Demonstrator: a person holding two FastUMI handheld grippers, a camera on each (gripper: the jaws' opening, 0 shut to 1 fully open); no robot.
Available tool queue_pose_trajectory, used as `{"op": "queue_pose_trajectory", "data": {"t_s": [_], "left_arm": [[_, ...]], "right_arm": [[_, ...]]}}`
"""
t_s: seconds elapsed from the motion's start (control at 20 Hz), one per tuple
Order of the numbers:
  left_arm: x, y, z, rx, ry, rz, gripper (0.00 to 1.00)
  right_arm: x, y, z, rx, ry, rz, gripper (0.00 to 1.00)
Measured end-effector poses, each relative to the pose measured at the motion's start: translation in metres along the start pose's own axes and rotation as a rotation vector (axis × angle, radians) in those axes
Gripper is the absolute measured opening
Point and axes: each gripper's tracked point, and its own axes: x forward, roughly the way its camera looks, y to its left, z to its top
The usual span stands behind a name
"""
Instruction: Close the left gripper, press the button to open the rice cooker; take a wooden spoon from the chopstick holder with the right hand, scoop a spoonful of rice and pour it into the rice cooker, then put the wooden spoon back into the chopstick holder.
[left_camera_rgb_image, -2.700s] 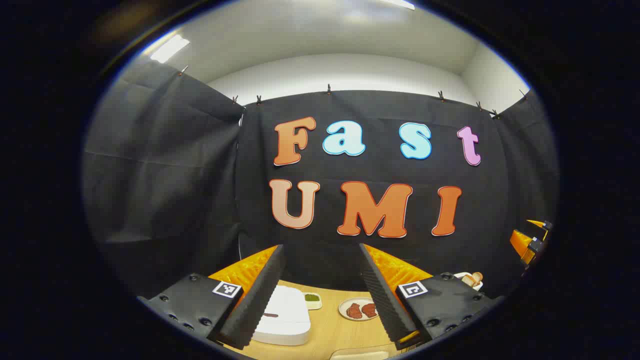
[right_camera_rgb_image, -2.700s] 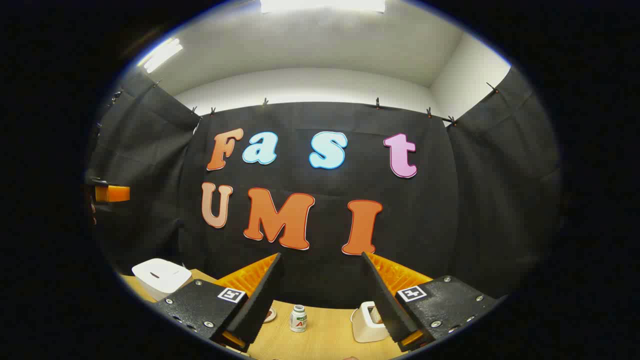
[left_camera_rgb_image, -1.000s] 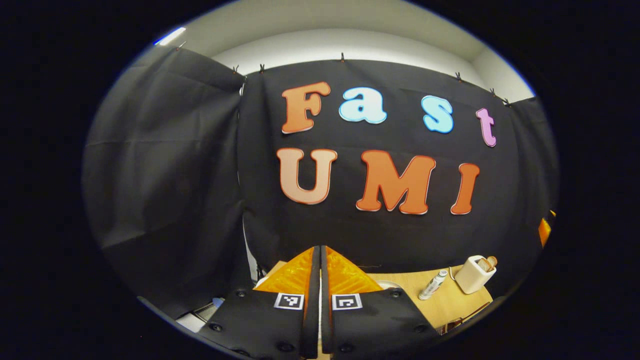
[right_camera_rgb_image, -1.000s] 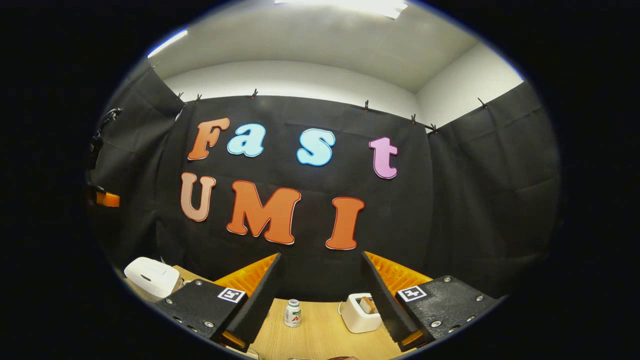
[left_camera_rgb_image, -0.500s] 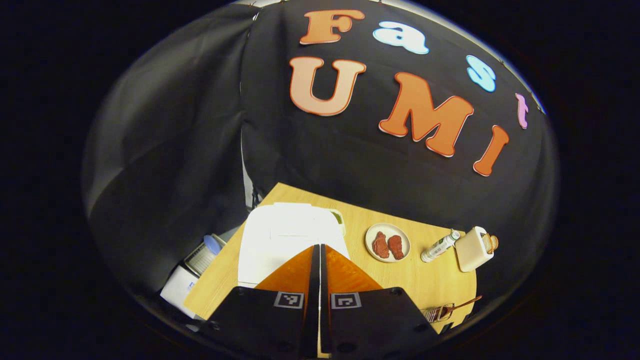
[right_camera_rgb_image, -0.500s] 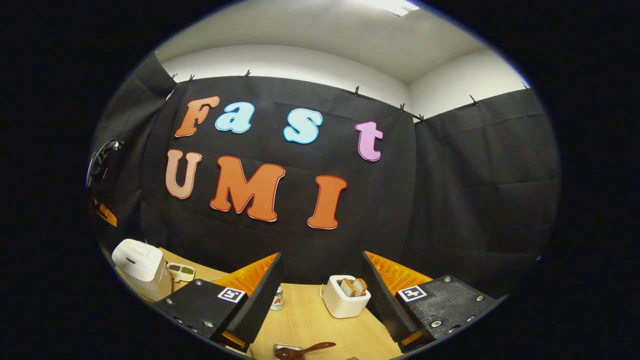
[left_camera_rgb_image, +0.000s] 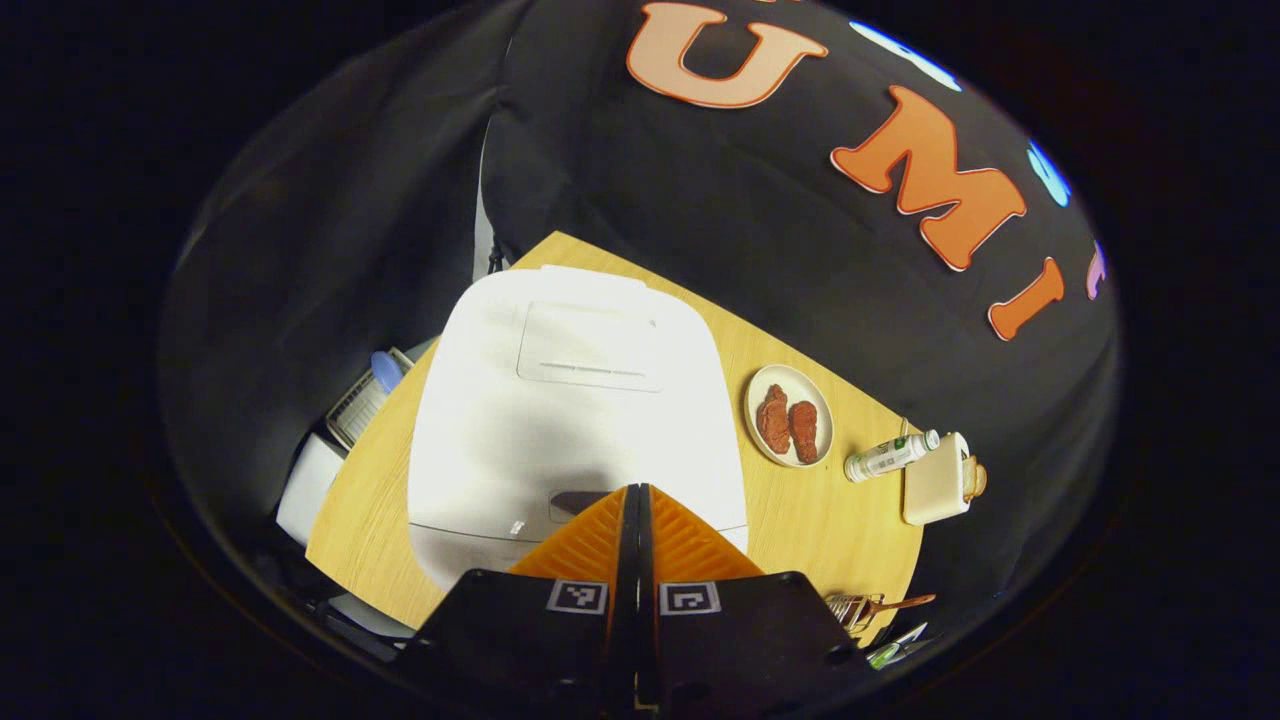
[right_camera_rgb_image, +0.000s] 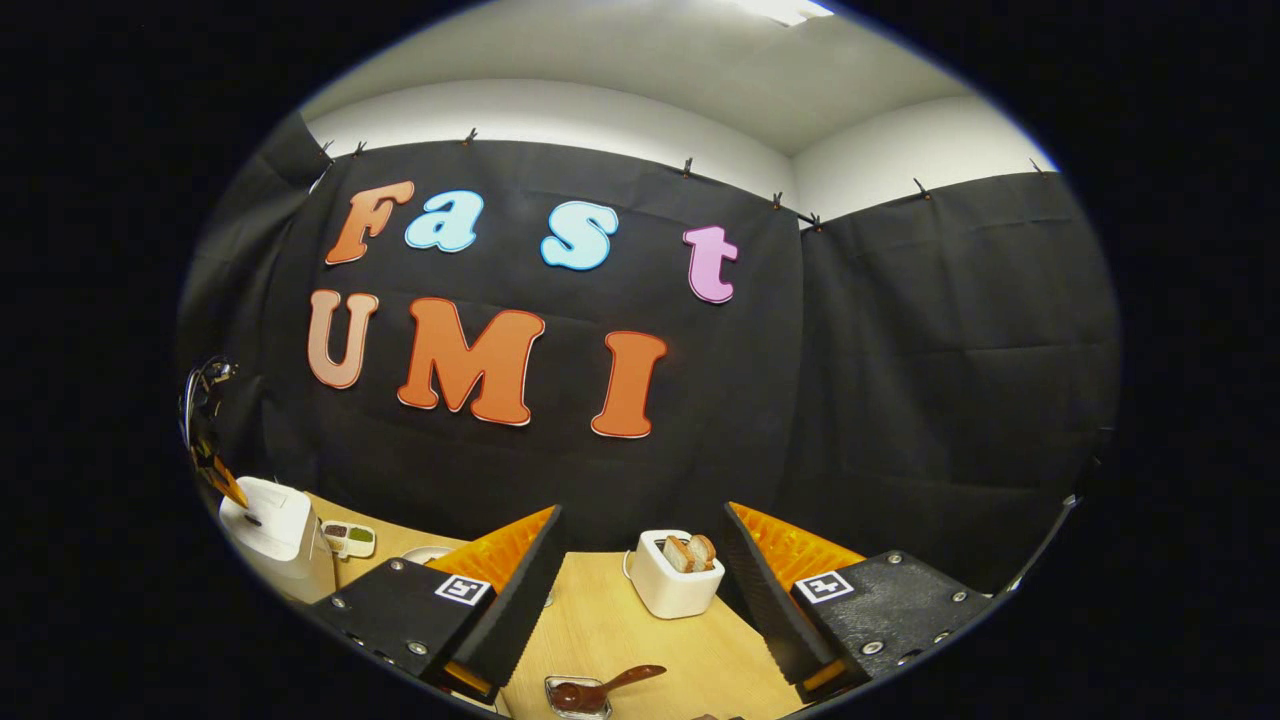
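The left gripper (left_camera_rgb_image: 632, 488), its two fingers pressed together with nothing between them, hangs just above the dark button (left_camera_rgb_image: 578, 503) at the front of the white rice cooker (left_camera_rgb_image: 570, 400), whose lid is down. The right gripper (right_camera_rgb_image: 640, 530) is spread wide and empty above the table (right_camera_rgb_image: 610, 630), with the wooden spoon (right_camera_rgb_image: 600, 689) lying in its holder below. If the closed tips land beside the button, the lid would likely stay latched, or the cooker could be pushed across the table.

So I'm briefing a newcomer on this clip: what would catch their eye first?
The big white rice cooker, lid down, sits at the table's left end, with the shut left gripper poised right at its front button. To its right is a plate of reddish meat pieces. In the right gripper view, a toaster stands between the open right gripper's fingers.
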Motion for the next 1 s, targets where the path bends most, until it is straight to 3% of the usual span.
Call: {"op": "queue_pose_trajectory", "data": {"t_s": [0.15,0.45,0.8,0.95,1.0], "left_arm": [[0.017,0.016,-0.013,-0.001,0.039,0.031,0.06],[0.019,0.021,-0.012,0.040,-0.020,0.060,0.06],[-0.065,0.002,0.052,0.182,-0.477,0.099,0.06],[-0.089,-0.010,0.057,0.202,-0.573,0.100,0.10],[-0.100,-0.017,0.055,0.201,-0.597,0.082,0.05]], "right_arm": [[0.001,0.002,-0.005,0.003,0.014,-0.005,0.95],[0.009,0.011,-0.023,0.026,0.052,0.025,0.95],[0.021,0.022,-0.085,0.039,0.191,0.087,0.95],[0.022,0.028,-0.112,0.051,0.255,0.129,0.95],[0.021,0.029,-0.122,0.058,0.277,0.143,0.95]]}}
